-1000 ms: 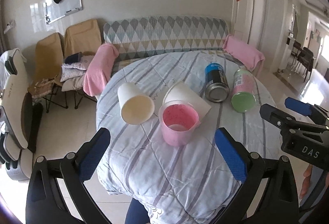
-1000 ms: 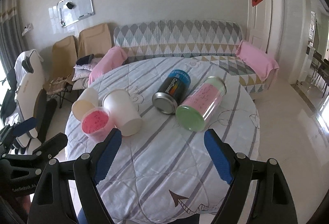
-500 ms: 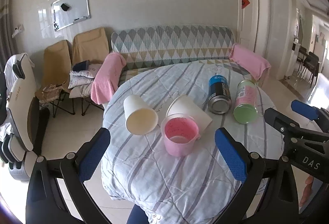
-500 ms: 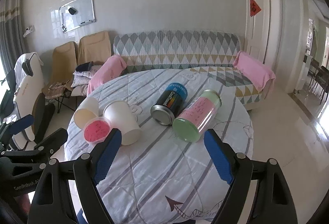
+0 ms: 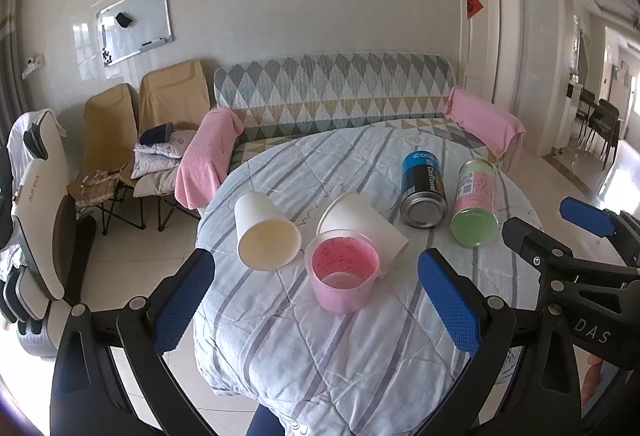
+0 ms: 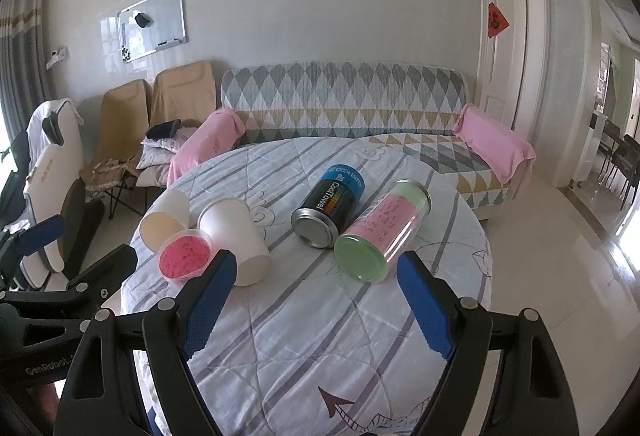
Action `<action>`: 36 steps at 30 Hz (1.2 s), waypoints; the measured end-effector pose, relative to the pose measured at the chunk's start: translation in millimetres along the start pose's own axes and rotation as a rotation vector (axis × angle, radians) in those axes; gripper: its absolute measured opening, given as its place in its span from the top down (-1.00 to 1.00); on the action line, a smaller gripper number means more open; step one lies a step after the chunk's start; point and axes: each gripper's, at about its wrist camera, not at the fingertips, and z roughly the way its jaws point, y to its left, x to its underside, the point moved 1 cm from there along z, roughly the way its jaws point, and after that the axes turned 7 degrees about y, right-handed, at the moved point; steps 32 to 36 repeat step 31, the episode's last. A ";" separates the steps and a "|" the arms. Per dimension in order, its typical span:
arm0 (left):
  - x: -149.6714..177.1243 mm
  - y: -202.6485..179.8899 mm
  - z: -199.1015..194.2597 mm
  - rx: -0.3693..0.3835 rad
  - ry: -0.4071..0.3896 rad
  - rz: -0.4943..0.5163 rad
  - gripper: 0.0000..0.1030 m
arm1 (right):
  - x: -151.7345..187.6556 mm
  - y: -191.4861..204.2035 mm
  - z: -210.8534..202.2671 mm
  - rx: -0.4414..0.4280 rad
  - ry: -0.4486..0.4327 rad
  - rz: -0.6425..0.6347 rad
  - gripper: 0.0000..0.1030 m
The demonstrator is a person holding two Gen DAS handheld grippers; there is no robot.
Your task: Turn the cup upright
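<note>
Several cups and cans lie on their sides on a round table with a striped quilt (image 5: pixel 320 336). A pink plastic cup (image 5: pixel 342 278) (image 6: pixel 185 254) lies mouth toward me. Two white paper cups flank it, one to the left (image 5: pixel 266 234) (image 6: pixel 166 218) and one behind it (image 5: pixel 360 222) (image 6: pixel 236 242). A blue-black can (image 5: pixel 424 191) (image 6: pixel 330 205) and a clear pink-and-green jar (image 5: pixel 476 209) (image 6: pixel 380 232) lie to the right. My left gripper (image 5: pixel 316 308) is open and empty, short of the pink cup. My right gripper (image 6: pixel 312 308) is open and empty, short of the jar.
A patterned sofa (image 5: pixel 332 91) with pink cushions stands behind the table. Folding chairs (image 5: pixel 140 123) and a white office chair (image 5: pixel 36 203) stand at the left. A doorway (image 5: pixel 484 23) is at the right. Tiled floor surrounds the table.
Both grippers have drawn back and risen a little from the table, so the cups look smaller and more wall shows. Nothing on the table has moved.
</note>
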 end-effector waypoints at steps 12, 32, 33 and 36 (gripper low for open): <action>-2.2 -2.2 3.8 0.000 0.005 0.002 -1.00 | 0.6 -0.7 6.6 -0.002 0.012 0.005 -0.63; -1.7 -3.8 9.7 0.006 -0.020 0.004 -1.00 | 4.0 1.6 12.8 -0.009 0.026 0.010 -0.63; -1.7 -3.8 9.7 0.006 -0.020 0.004 -1.00 | 4.0 1.6 12.8 -0.009 0.026 0.010 -0.63; -1.7 -3.8 9.7 0.006 -0.020 0.004 -1.00 | 4.0 1.6 12.8 -0.009 0.026 0.010 -0.63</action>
